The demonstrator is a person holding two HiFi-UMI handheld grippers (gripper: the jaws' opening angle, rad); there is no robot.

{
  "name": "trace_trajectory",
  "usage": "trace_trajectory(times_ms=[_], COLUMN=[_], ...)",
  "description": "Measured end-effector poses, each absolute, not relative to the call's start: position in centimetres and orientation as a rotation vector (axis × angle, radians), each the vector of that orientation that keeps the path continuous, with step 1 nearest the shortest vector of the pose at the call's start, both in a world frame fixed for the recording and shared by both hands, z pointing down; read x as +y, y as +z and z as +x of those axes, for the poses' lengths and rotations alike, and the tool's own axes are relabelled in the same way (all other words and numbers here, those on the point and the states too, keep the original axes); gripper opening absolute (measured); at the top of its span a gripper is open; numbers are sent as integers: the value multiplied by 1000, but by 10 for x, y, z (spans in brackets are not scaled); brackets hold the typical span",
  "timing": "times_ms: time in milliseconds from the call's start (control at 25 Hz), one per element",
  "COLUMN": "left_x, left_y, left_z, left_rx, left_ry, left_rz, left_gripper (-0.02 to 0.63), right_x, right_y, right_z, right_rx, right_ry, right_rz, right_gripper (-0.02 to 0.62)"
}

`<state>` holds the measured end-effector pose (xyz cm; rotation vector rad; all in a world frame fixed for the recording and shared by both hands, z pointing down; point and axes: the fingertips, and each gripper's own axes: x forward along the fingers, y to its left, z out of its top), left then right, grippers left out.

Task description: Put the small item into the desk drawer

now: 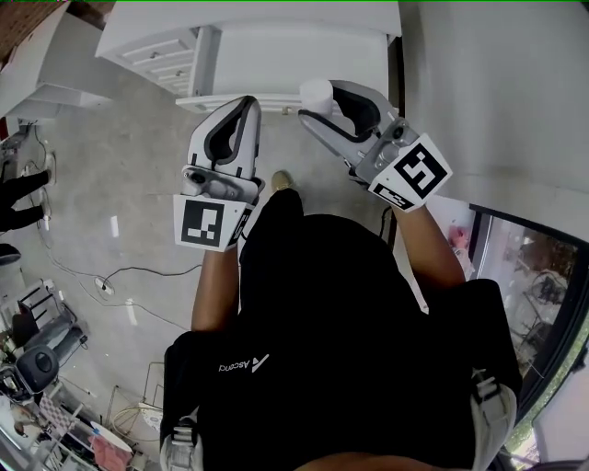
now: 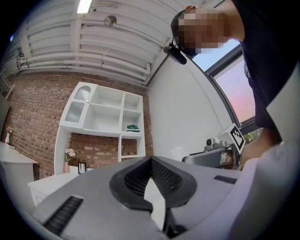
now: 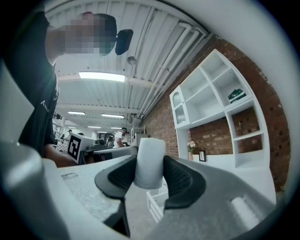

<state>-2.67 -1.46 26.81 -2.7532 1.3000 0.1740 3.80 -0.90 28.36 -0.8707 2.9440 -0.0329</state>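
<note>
Right gripper clamps the small white cylinder, whose long axis stands crosswise to the jaws. The white desk lies just ahead and below, a drawer seemingly pulled out. Left gripper, closed and empty, hovers alongside.

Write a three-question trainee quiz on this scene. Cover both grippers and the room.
1. True or false: the left gripper holds something.
2. What is the right gripper shut on? A) a white cylinder B) a red ball C) a pen
3. Fill in: the wall behind the white shelf is made of ____.

Key: 1 false, its jaws are shut with nothing between them. 2 A. 3 brick.
</note>
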Motion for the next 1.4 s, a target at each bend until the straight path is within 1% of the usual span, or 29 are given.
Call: trace_trajectory(times_ms=[120,360,560,720,1040,1400], left_x=[-23,-101,-132,-155,-186,-219], left_y=[281,290,303,303,324,339], left_z=[-30,-82,-99,-108,-115,-123], left_rx=[1286,1270,1244,1246,1262,1378], left_ry=[133,195,156,195,156,195], left_rz=[-2764,-2797,-2832,-2849,-2836,-2807], left_gripper=[-2,-2,-2,-2,-2,-2], right_x=[-17,-95,-129,-154,-198,-226], right_y=[296,325,352,382,454,528], right_z=[37,-17,-35,-43,-49,-54], right_rx=[2975,3056,3139,3225,3415,3627], right_ry=[-49,-121,-171,-261,-446,-699], right_rz=[-889,-929,-970,-984,-947,-840], right_gripper=[178,178,178,178,178,178])
